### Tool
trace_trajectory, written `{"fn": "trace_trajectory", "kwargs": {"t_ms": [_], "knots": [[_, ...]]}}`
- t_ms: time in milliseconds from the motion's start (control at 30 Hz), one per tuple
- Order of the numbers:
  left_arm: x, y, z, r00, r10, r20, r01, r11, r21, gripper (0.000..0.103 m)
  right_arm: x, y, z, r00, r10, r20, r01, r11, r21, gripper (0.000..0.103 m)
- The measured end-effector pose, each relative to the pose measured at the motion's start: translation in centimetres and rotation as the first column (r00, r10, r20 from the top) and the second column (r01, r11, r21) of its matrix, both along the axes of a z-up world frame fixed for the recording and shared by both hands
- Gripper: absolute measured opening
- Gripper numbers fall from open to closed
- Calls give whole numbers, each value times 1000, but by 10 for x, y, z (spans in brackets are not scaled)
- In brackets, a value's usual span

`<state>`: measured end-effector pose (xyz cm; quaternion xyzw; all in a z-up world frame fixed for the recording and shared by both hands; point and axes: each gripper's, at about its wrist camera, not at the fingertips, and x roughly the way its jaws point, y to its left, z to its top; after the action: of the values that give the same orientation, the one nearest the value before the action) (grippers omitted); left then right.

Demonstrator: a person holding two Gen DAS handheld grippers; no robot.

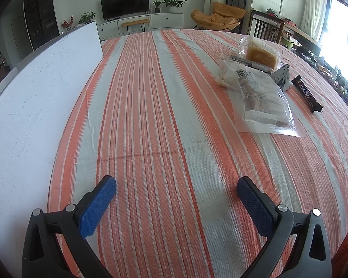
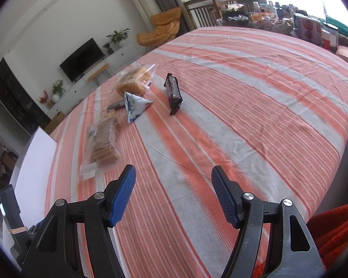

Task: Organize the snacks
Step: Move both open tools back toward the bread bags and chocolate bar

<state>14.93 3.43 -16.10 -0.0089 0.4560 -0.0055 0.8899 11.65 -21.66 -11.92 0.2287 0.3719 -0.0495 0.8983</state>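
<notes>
Several snacks lie grouped on the striped tablecloth (image 1: pixel 150 115). A clear bag of brown biscuits (image 1: pixel 264 102) (image 2: pixel 104 142) lies nearest. Behind it are a bagged yellow cake (image 1: pixel 261 54) (image 2: pixel 133 80), a triangular blue-white pack (image 1: pixel 281 75) (image 2: pixel 134 106) and a dark chocolate bar (image 1: pixel 307 93) (image 2: pixel 174 92). A flat clear packet with a dark strip (image 1: pixel 246 63) (image 2: pixel 114 106) lies between the biscuits and the cake. My left gripper (image 1: pixel 176 185) is open over bare cloth, well short of the snacks. My right gripper (image 2: pixel 174 173) is open too, with nothing between its blue pads, just right of the biscuit bag.
A white board (image 1: pixel 41 92) (image 2: pixel 37 162) lies along the table's left side. Beyond the far edge stand a TV (image 1: pixel 125 3), an orange chair (image 1: pixel 218 16) and a cluttered wooden table (image 2: pixel 255 18). Orange fabric (image 2: pixel 336 231) shows at the lower right.
</notes>
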Motion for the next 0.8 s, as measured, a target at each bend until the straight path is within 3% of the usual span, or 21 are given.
{"fn": "trace_trajectory", "kwargs": {"t_ms": [800], "knots": [[0,0,0,1000,0,0,0,1000,1,103,0,-3,-1,1000,-5,1,5,1000,13,71]]}}
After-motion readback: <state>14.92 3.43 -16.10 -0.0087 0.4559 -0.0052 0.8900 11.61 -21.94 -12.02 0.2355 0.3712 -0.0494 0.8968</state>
